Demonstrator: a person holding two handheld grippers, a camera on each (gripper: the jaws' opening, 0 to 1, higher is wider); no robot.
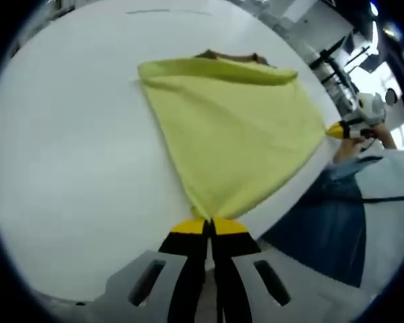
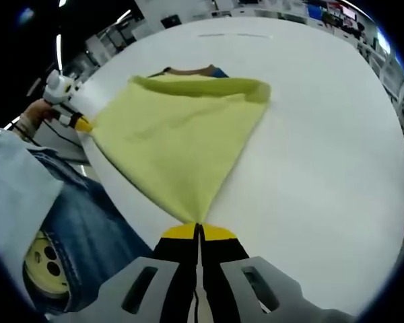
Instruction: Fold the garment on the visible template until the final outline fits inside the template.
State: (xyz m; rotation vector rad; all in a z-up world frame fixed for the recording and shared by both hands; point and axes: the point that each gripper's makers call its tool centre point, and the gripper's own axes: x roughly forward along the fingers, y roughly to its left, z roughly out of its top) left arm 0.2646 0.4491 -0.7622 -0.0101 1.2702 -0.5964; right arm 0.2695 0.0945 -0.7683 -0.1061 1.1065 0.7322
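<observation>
A yellow garment (image 1: 236, 128) lies spread on the white table (image 1: 67, 148), its far edge rolled over. My left gripper (image 1: 209, 225) is shut on one near corner of it. At the right of the left gripper view, my right gripper (image 1: 337, 130) pinches the other near corner. In the right gripper view the same garment (image 2: 178, 141) fans out from my right gripper (image 2: 198, 231), which is shut on its corner. My left gripper (image 2: 84, 124) holds the opposite corner at the left there. The near hem is stretched between the two grippers.
A brown strip (image 1: 232, 57) peeks out behind the rolled far edge, also seen as the brown strip (image 2: 188, 69). The person's jeans (image 2: 87, 222) and pale sleeve stand at the table's near edge. Bare table (image 2: 323, 134) surrounds the cloth. Lab equipment stands beyond.
</observation>
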